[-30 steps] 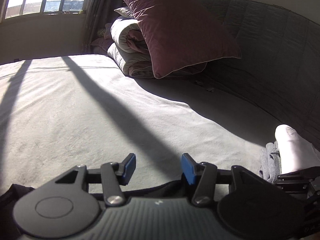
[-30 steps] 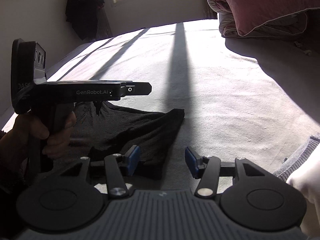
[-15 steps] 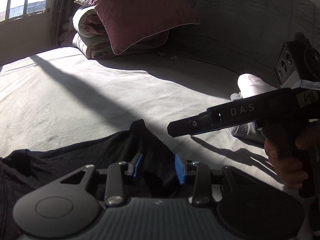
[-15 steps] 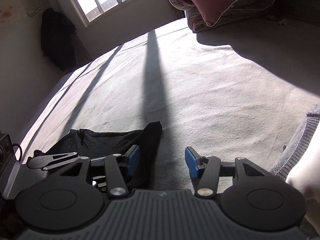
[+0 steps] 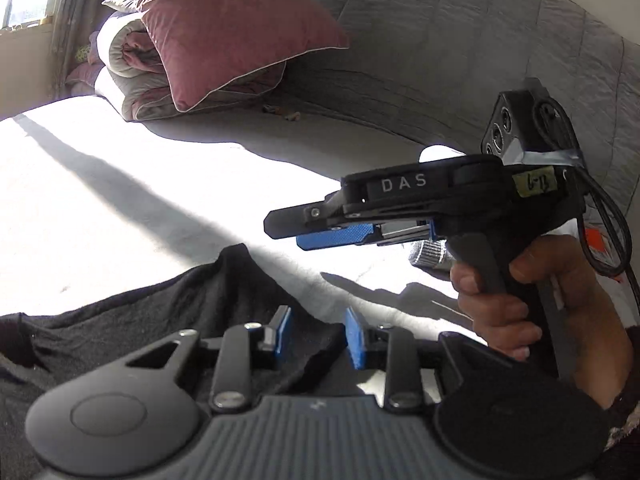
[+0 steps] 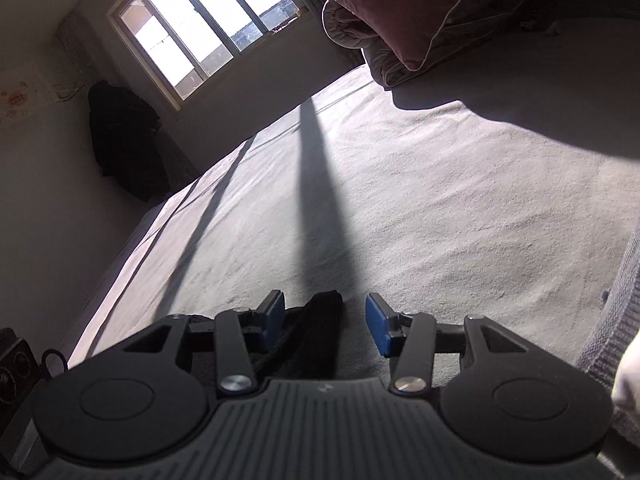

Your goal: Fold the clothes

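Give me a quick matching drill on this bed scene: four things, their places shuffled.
1. black cloth garment
2. maroon square pillow
3. left gripper
4. grey ribbed knit piece

A. on the rolled quilt
B. near bed edge, under both grippers
C. right edge of right wrist view
D. jaws open over the cloth

Pairs: 1-B, 2-A, 3-D, 4-C
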A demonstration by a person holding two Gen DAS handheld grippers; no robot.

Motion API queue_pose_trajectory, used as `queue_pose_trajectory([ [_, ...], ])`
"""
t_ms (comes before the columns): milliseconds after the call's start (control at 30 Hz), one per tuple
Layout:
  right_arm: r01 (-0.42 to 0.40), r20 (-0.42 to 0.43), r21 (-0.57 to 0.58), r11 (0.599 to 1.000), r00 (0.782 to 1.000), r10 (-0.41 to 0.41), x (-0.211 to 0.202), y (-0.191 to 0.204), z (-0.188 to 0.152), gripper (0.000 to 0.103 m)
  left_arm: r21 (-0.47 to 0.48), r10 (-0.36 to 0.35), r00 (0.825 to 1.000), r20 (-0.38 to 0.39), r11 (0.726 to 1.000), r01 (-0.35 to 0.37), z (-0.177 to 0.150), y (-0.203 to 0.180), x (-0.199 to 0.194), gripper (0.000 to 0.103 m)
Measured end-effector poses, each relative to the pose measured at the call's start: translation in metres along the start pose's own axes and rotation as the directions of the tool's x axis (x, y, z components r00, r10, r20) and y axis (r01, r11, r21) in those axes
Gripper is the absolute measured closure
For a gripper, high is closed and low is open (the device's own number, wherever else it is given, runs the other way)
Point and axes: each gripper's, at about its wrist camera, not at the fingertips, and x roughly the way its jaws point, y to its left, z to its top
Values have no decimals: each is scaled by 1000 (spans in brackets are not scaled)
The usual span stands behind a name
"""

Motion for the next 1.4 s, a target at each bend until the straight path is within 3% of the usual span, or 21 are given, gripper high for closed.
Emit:
queue_pose_trajectory([
  [100,4,-10,-9,1000,1000,-4,6,4,-1,57,-80,35,999,29,996,-33,8,25,-8,72],
  [167,-15,-11,-13,1000,1000,15,9,7,-3,61,-120,81,997,2,990,-80,12,43,1,72],
  [333,-78,-22,-39,996,997,77,27,22,-10,62,-184,198,980,7,964,-194,9,73,21,79],
  [400,-58,-75,-80,995,996,52,38,28,-13,62,-240,223,975,27,948,-210,10,82,22,79],
  [467,19,-105,-149,989,994,-34,43,32,-17,73,-277,239,971,30,935,-222,13,82,18,79],
  [500,25,-105,-151,988,994,-41,42,31,-17,77,-281,255,967,27,930,-237,15,79,14,73],
  [533,9,-100,-125,992,995,-22,38,27,-15,74,-278,271,962,27,927,-253,17,74,8,69],
  [633,-17,-67,-67,998,998,12,26,19,-9,64,-291,332,943,12,904,-315,15,57,-21,58],
  [700,19,-45,-62,998,999,-22,21,17,-8,60,-311,374,927,-8,880,-358,12,47,-41,52],
  [833,112,-34,-84,990,993,-115,18,20,-8,54,-402,452,889,-74,802,-441,-5,33,-84,47],
  [933,170,-41,-134,976,983,-177,19,26,-9,52,-433,487,871,-66,772,-465,-24,28,-117,39],
  [1000,201,-44,-160,966,977,-210,22,29,-10,52,-441,528,848,-43,751,-490,-36,30,-133,36],
  [1133,224,-40,-177,958,971,-234,28,30,-13,50,-466,569,820,58,742,-482,-63,41,-149,36],
  [1233,234,-26,-191,953,970,-244,31,31,-15,48,-475,571,811,124,752,-457,-82,46,-146,36],
  [1300,242,-15,-201,949,968,-250,33,32,-16,46,-466,568,809,151,763,-449,-93,46,-138,35],
  [1400,266,5,-219,939,962,-271,37,33,-20,45,-479,550,827,118,761,-438,-93,53,-131,35],
])
